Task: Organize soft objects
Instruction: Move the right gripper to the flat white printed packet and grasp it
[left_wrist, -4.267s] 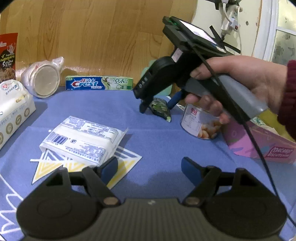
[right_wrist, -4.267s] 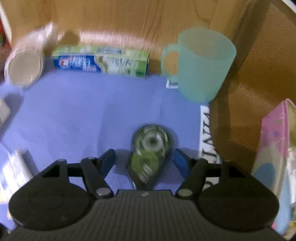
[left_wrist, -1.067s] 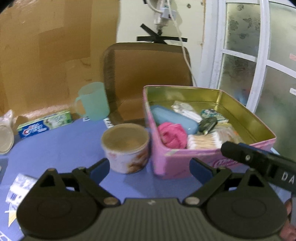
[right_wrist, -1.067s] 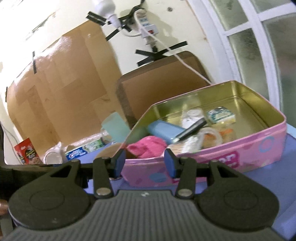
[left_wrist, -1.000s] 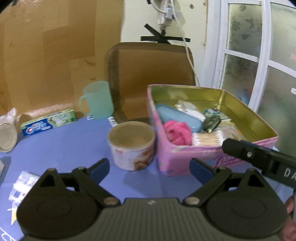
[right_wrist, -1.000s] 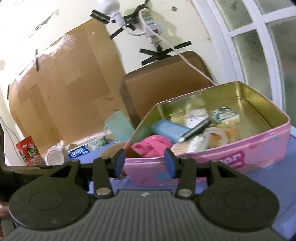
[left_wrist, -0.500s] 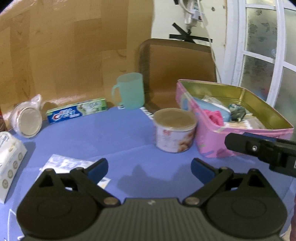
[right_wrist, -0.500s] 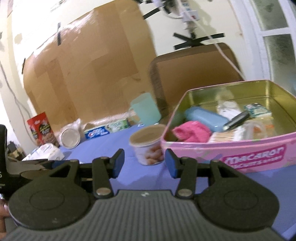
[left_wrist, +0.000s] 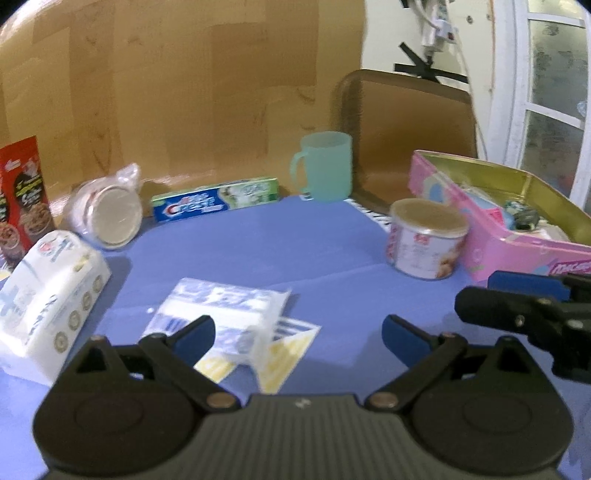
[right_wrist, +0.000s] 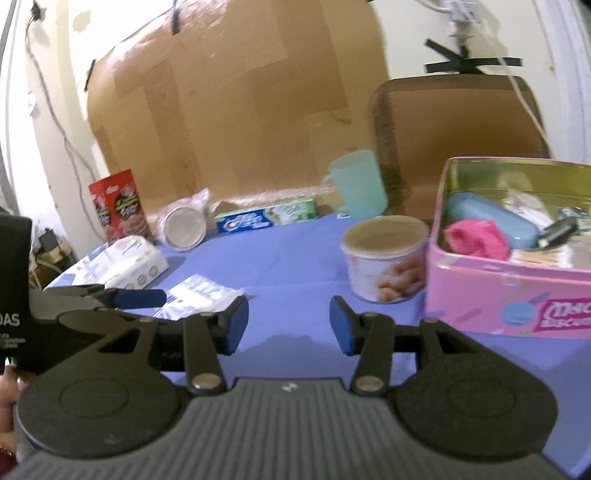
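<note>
Reading labels | toothpaste box (left_wrist: 215, 203): "CREST"; pink tin (right_wrist: 509, 295): "BISCUIT" partly legible

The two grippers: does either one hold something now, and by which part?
Nothing is held. The left gripper and the right gripper are both open, with empty space between the fingers.

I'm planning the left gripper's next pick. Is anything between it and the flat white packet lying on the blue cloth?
Nothing visible does. The left gripper is open, and the flat white packet lies on the blue cloth just beyond its left finger. The big tissue pack sits off to the left, apart.
</note>
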